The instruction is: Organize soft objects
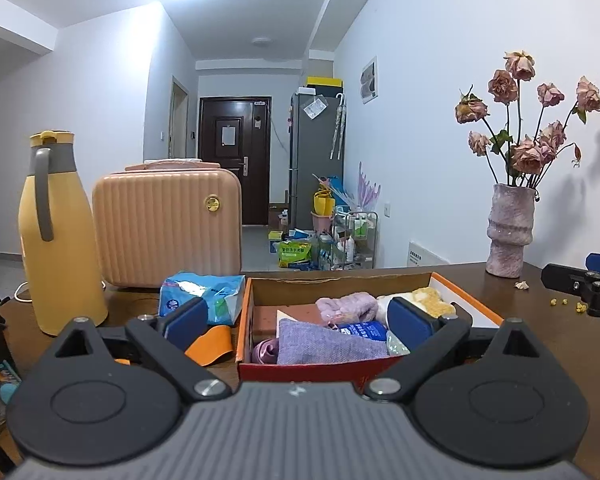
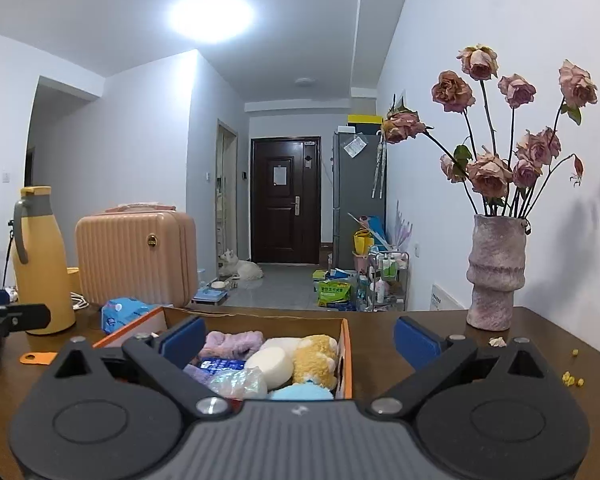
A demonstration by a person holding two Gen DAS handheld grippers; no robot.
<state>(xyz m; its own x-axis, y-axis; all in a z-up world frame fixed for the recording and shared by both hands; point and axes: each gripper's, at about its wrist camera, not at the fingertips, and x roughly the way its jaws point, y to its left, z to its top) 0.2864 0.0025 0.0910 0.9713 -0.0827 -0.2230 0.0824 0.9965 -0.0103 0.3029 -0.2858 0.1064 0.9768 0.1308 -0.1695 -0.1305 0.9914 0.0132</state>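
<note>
Dark brown wood forms the table [image 2: 400, 320], set in a white-walled room with a hallway and dark door beyond. On it sits an open cardboard box [image 1: 466, 296] with orange rims, holding the soft objects: a lilac cloth [image 1: 320, 342], a fluffy purple headband [image 2: 232, 339], a white sponge round [image 2: 270, 364], a yellow plush toy [image 2: 316, 356], a pale blue plush piece [image 2: 302, 392] and a crinkly clear packet [image 2: 236, 384].

The left gripper [image 1: 298, 318] hovers low at the near edge of the box, its blue-padded fingers spread wide and holding nothing. The right gripper [image 2: 300, 338] hovers near the box's right corner, fingers likewise spread and empty; its left finger is over the box, its right finger over bare table.

Outside the box, to its left, lie a blue tissue pack [image 1: 202, 292] and an orange strap-like piece [image 1: 214, 344]. Judging from this, most items are already packed, and the step in hand is either tidying the contents or fetching the tissue pack. That next move would call for the left gripper to swing leftward and close gently on the soft pack.

Room to move: a yellow thermos jug [image 1: 54, 236] and a pink ribbed case [image 1: 168, 224] stand behind the tissue pack, crowding that side. A vase of dried roses [image 2: 496, 272] stands at the far right, well apart from the box, with open table between and fallen petals nearby.
</note>
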